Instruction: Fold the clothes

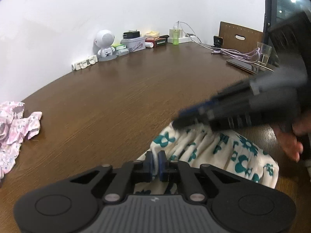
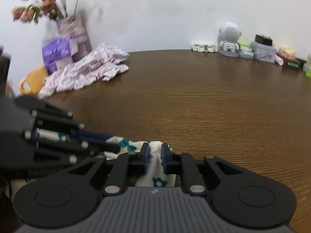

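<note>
1. Far left edge of the table [image 1: 120, 97]: a crumpled pink floral garment [image 2: 85, 71] just sitting in a heap, nobody's touching it. From my right wrist cam it's lying against a yellow mug [image 2: 32, 81] and a purple tissue pack [image 2: 56, 52], with a vase of flowers [image 2: 72, 31] behind them near the wall.
2. My left gripper [image 1: 155, 161] is down at the near edge of the table, and its blue pads are pinched almost together on the left end of the white garment with teal flowers [image 1: 210, 151]. So it's clamped on the fabric, with a bit of cloth showing between the pads.
3. That white-and-teal piece is bunched up at the near edge, spread between my two grippers. The gathered, elastic-looking edge faces away from me in the left cam.
4. My right gripper [image 2: 155, 159] is just to the right of the left one, also at the near edge. There's a wad of the same garment squeezed between its pads, so it's gripping too, just with a thicker fold in there. In the left cam it's a blurry dark shape coming in from the right, with my hand [image 1: 291, 141] behind it.
5. The middle of the table is bare wood.
6. Back edge along the wall: a white strip [image 1: 84, 64], a little white robot figure [image 1: 105, 44], a tin [image 1: 134, 43], and some boxes. Further right there's a green bottle [image 1: 176, 36], cables [image 1: 239, 54], a phone [image 1: 243, 65] and a glass [image 1: 264, 53].
</note>
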The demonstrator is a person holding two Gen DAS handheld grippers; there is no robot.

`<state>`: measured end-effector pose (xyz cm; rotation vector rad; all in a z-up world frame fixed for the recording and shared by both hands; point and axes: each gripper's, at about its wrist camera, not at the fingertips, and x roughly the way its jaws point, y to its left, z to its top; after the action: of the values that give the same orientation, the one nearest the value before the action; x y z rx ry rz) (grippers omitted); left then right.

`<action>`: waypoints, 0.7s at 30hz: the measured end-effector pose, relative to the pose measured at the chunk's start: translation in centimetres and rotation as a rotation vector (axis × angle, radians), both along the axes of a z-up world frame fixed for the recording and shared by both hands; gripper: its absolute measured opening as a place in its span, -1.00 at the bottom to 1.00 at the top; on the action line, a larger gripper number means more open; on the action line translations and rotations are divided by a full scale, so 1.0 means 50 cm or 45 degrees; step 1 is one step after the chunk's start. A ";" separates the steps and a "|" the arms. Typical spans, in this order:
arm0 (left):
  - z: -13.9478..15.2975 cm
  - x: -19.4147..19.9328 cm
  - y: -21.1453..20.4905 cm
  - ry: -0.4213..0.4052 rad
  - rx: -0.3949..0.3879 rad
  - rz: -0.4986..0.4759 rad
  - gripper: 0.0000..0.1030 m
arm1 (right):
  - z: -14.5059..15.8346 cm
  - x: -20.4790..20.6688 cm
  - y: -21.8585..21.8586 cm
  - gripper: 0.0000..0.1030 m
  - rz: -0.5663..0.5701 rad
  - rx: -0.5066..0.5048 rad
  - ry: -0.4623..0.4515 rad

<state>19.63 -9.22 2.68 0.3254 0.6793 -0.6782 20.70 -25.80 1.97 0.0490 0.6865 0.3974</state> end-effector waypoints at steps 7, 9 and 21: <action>-0.007 -0.009 0.009 -0.027 0.003 -0.019 -0.89 | -0.003 0.017 0.012 -0.71 0.015 0.013 0.024; -0.006 -0.013 0.020 -0.012 -0.014 0.002 -0.88 | -0.010 0.011 0.023 -0.72 0.027 -0.043 0.008; -0.011 -0.036 0.081 0.048 -0.163 0.273 -0.83 | -0.026 -0.019 0.020 -0.71 0.023 -0.073 -0.052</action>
<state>17.84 -5.18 2.10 0.1194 0.6923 -0.5215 19.76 -24.78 0.67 -0.0195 0.6583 0.3949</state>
